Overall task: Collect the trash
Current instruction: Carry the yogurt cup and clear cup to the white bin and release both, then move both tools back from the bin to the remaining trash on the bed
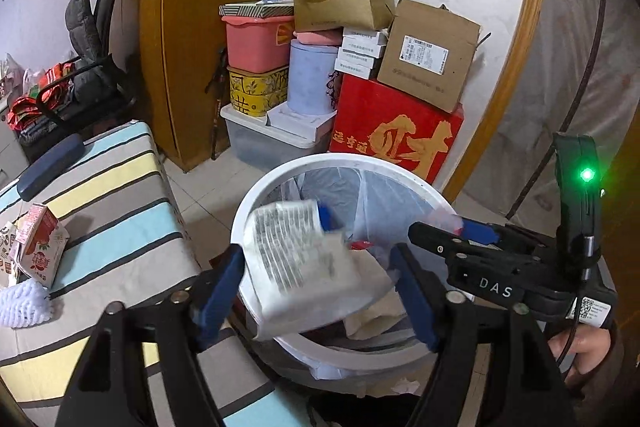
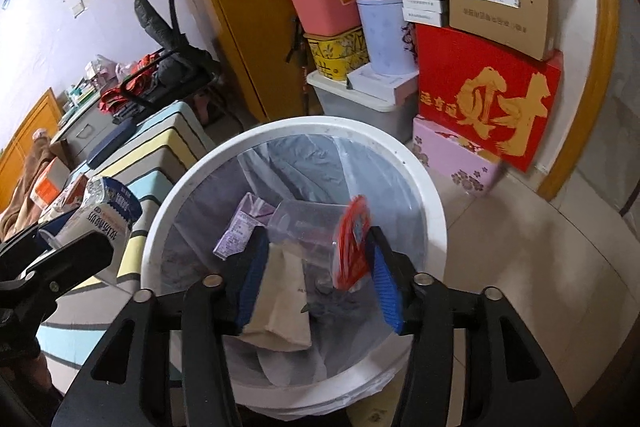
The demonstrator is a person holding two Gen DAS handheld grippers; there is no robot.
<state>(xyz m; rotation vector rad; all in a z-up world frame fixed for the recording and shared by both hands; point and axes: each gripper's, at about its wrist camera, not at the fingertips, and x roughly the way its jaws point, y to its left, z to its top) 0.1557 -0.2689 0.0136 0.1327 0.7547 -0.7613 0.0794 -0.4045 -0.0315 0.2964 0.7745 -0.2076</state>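
Striped bedding [image 1: 120,211] lies at nine o'clock of a white bin [image 2: 424,183]. Left gripper [image 1: 320,291] stands wide, a blurred milk carton [image 1: 300,259] loose between its pads over the bin; right gripper [image 2: 316,283] stands wide above a red-lidded clear cup [image 2: 316,227]. Stacked boxes [image 1: 396,131] rise at twelve o'clock

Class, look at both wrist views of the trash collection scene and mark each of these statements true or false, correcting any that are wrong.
1. The trash bin has a white rim and a clear plastic liner. True.
2. The left gripper has a white milk carton between its fingers. True.
3. The bin is empty. False: a purple carton and other rubbish lie inside.
4. The large box behind the bin is green. False: it is red with gold characters.
5. A red-and-white drink carton lies on the striped surface. True.
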